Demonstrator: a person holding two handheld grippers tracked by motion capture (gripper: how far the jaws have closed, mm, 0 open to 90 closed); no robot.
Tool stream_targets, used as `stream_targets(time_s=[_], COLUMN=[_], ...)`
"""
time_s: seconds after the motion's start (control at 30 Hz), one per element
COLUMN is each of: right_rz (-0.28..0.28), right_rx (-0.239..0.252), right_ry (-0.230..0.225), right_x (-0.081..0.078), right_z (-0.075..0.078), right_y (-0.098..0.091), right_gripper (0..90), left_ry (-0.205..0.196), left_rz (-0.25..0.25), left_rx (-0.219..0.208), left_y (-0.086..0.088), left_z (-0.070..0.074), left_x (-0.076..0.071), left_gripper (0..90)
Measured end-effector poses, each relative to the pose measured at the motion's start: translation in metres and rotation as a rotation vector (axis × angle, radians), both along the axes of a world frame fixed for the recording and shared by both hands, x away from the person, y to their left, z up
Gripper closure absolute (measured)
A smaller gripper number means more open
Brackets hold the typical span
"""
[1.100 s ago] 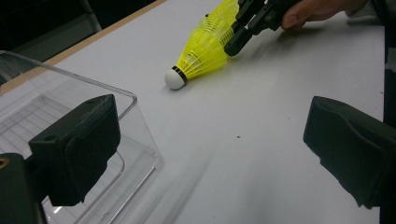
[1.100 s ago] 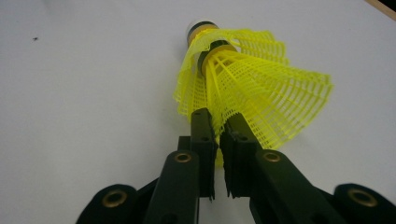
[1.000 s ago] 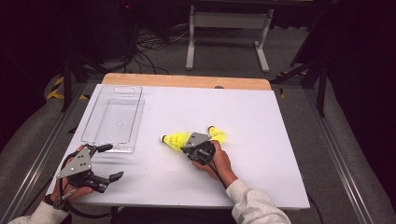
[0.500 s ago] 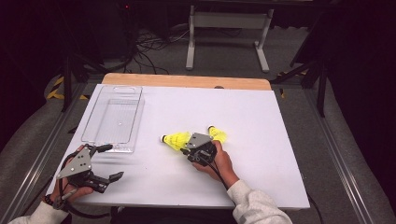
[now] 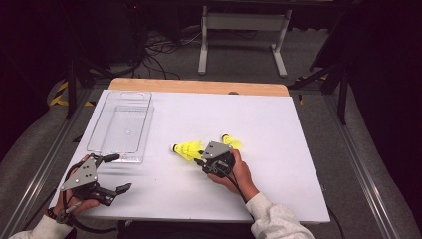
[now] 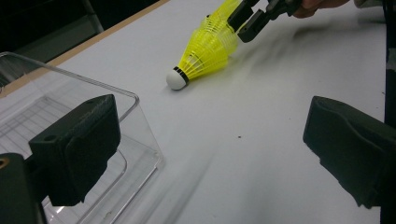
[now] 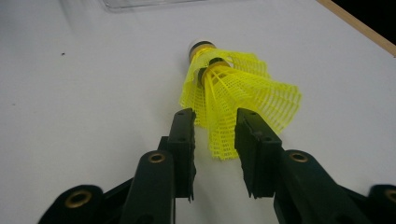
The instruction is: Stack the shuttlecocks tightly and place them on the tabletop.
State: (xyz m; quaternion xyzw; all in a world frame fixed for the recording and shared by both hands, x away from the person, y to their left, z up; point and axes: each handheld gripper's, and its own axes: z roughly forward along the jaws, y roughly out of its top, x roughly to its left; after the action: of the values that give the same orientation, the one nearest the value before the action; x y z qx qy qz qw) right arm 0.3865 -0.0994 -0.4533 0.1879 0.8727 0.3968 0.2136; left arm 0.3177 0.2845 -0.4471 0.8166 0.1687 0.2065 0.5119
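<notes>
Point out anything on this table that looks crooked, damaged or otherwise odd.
The yellow shuttlecocks look odd: in the right gripper view two are nested, one pushed inside the other's skirt, lying on their side. The outer mesh skirt looks splayed and uneven. The right tongs, whose jaws have just been opening, straddle its edge. The clear tray looks undamaged.

No text, label, brand, number or sign can be read anywhere in these views, whether near the jaws or farther from them.
</notes>
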Motion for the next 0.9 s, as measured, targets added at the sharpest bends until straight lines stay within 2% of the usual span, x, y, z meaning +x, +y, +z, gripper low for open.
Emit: stream_targets(time_s=[0.6,0.7,0.9], right_rz=[0.01,0.002,-0.039], right_rx=[0.021,0.032,0.034], right_ry=[-0.044,-0.056,-0.079], right_x=[-0.014,-0.017,-0.019], right_z=[0.021,0.025,0.03], right_y=[-0.014,-0.017,-0.027], right_gripper=[59.9,55.7,38.3], left_ry=[-0.001,-0.002,-0.001], left_rz=[-0.007,-0.007,-0.008], left_rx=[0.004,0.006,0.008], left_y=[0.0,0.0,-0.001], left_z=[0.0,0.0,0.001], left_x=[0.0,-0.001,-0.001], left_gripper=[5.0,5.1,5.1])
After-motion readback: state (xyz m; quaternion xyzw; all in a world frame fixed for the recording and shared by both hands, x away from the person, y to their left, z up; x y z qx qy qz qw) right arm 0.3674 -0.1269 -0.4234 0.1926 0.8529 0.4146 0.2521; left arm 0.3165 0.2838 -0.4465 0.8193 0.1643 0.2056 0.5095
